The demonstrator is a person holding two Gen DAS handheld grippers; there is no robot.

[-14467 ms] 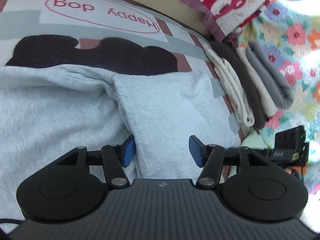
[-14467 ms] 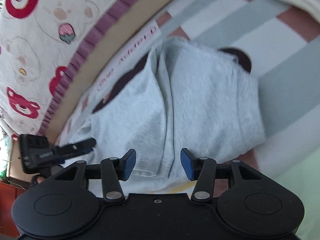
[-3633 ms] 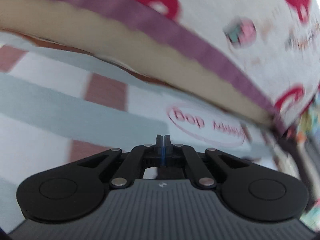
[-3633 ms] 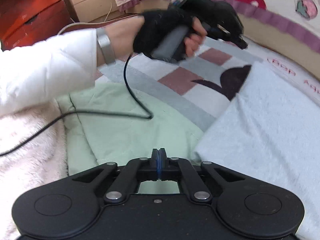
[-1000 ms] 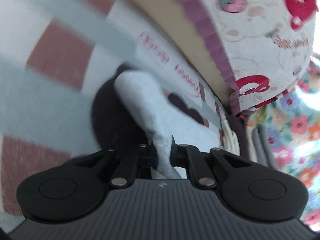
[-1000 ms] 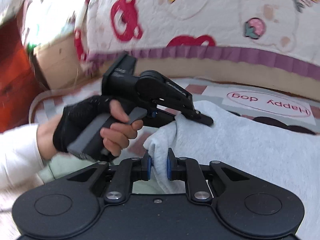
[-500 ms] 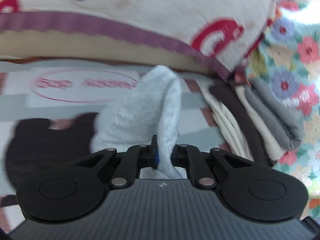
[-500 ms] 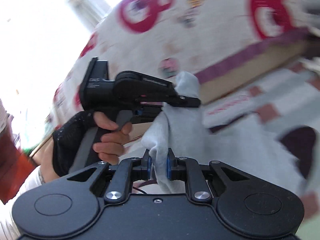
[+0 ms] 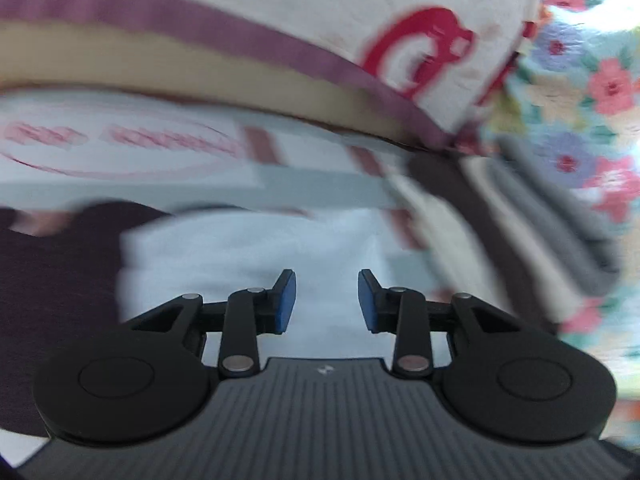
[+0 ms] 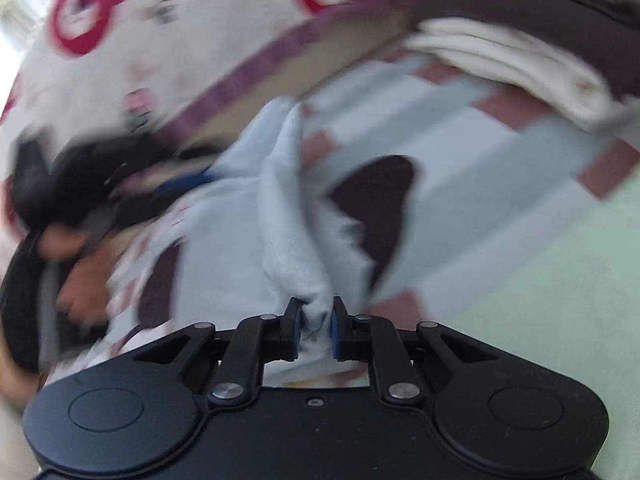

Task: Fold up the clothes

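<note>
1. Right now I am working over the striped mat (image 9: 320, 188), which is my landmark for everything that follows.
2. My left tongs (image 9: 327, 300) are opening, their blue pads standing apart with nothing pressed between them; the light grey garment (image 9: 248, 256) is lying on the mat just beyond and beneath the tips.
3. My right tongs (image 10: 313, 328) are pinching a bunched fold of the same grey garment (image 10: 280, 216), both pads pressing on the cloth, which is rising from the mat in a ridge towards the far edge.
4. From the right wrist view, my left hand (image 10: 76, 280) in its dark fingerless glove is showing blurred at the left side of the mat, holding the other tool beside the garment.
5. A stack of folded clothes (image 9: 520, 232), cream, brown and grey, is sitting at the right end of the mat, near the garment but apart from it.
6. A bear-print quilt (image 9: 320, 20) with a purple border is running along the far side of the mat.
7. A pale green cloth (image 10: 560, 300) is lying at the near side of the mat.
</note>
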